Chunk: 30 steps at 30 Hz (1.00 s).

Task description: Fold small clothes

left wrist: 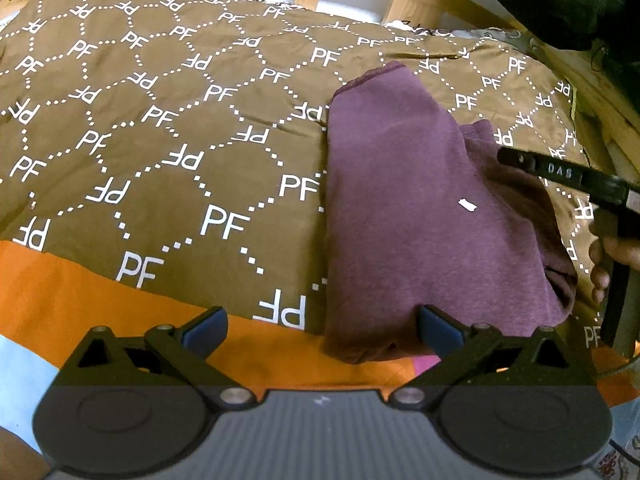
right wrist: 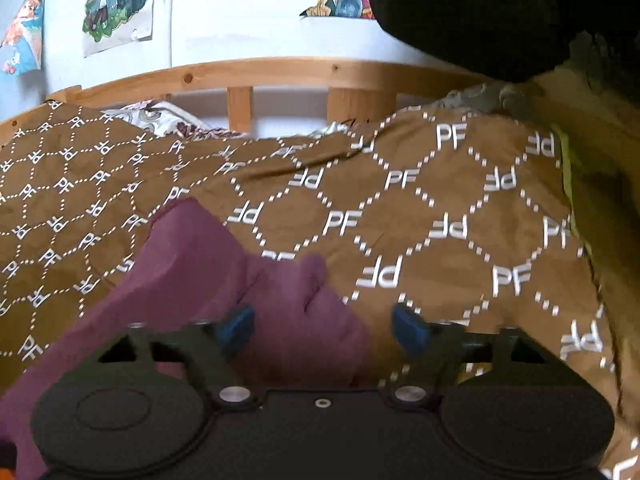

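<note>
A purple garment (left wrist: 404, 200) lies folded on the brown bedspread (left wrist: 160, 128) printed with white PF letters, at the right of the left wrist view. My left gripper (left wrist: 320, 328) is open at the garment's near edge, its right pad (left wrist: 438, 330) over the hem and its left pad over the spread. From the right, a black finger (left wrist: 536, 166) of my right gripper reaches over the garment's right fold. In the right wrist view my right gripper (right wrist: 324, 326) stands open, a raised fold of the purple garment (right wrist: 280, 312) between its pads without being pinched.
A wooden bed rail (right wrist: 280, 70) runs along the far side, with posters (right wrist: 116, 4) on the wall behind. A dark bulky object (right wrist: 480, 8) hangs at the top right. An orange band (left wrist: 60, 288) edges the spread near me. A person's hand (left wrist: 608, 256) holds the right gripper.
</note>
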Tool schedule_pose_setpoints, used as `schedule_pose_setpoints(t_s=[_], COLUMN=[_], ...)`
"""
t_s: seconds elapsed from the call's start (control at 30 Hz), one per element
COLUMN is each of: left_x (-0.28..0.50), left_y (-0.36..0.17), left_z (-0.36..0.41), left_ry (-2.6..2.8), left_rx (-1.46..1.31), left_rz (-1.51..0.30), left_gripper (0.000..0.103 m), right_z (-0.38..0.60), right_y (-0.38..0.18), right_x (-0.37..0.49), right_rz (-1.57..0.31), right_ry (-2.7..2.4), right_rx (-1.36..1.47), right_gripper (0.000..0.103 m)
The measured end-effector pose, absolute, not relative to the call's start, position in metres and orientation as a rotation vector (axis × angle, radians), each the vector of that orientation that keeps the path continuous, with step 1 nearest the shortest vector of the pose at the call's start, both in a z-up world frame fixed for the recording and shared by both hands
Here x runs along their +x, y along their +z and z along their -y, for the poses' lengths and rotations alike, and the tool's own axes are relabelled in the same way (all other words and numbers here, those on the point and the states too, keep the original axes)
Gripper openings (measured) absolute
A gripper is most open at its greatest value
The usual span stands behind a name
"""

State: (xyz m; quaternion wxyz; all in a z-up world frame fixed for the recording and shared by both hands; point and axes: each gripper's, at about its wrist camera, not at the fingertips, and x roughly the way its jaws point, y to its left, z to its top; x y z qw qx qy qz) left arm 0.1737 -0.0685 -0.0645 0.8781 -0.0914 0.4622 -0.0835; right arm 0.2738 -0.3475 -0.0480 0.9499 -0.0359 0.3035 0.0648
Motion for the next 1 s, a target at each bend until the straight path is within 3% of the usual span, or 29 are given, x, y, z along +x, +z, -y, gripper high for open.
schedule_pose_setpoints(t_s=[0.03, 0.07, 0.13, 0.2, 0.5, 0.57, 0.63, 0.77, 0.83, 1.0], left_x=[0.173, 0.173, 0.173, 0.174, 0.177, 0.177, 0.175, 0.175, 0.174, 0.173], left_y=[-0.064, -0.064, -0.064, -0.064, -0.064, -0.062, -0.06, -0.059, -0.059, -0.06], left_z=[0.069, 0.069, 0.07, 0.07, 0.066, 0.066, 0.066, 0.069, 0.07, 0.071], left_ry=[-0.173, -0.171, -0.169, -0.167, -0.192, -0.192, -0.191, -0.186, -0.182, -0.167], left_rx=[-0.19, -0.189, -0.189, -0.19, -0.207, -0.205, -0.197, -0.181, -0.173, -0.188], left_rz=[-0.964, -0.964, -0.966, -0.968, -0.955, -0.949, -0.934, -0.921, -0.925, -0.933], left_gripper=[0.102, 0.102, 0.102, 0.102, 0.103, 0.103, 0.103, 0.103, 0.103, 0.103], right_z=[0.348, 0.348, 0.347, 0.349, 0.367, 0.374, 0.381, 0.389, 0.389, 0.392], right_y=[-0.05, -0.051, -0.054, -0.052, -0.056, -0.062, -0.062, -0.066, -0.068, -0.073], right_x=[0.271, 0.268, 0.265, 0.26, 0.247, 0.245, 0.24, 0.22, 0.208, 0.198], right_rz=[-0.621, -0.624, -0.614, -0.599, -0.619, -0.633, -0.622, -0.594, -0.575, -0.569], right_ry=[0.133, 0.132, 0.125, 0.135, 0.084, 0.084, 0.075, 0.103, 0.126, 0.185], right_rx=[-0.065, -0.062, -0.072, -0.063, -0.021, 0.042, 0.101, 0.167, 0.168, 0.199], right_gripper=[0.048, 0.043, 0.024, 0.013, 0.01, 0.018, 0.035, 0.058, 0.077, 0.092])
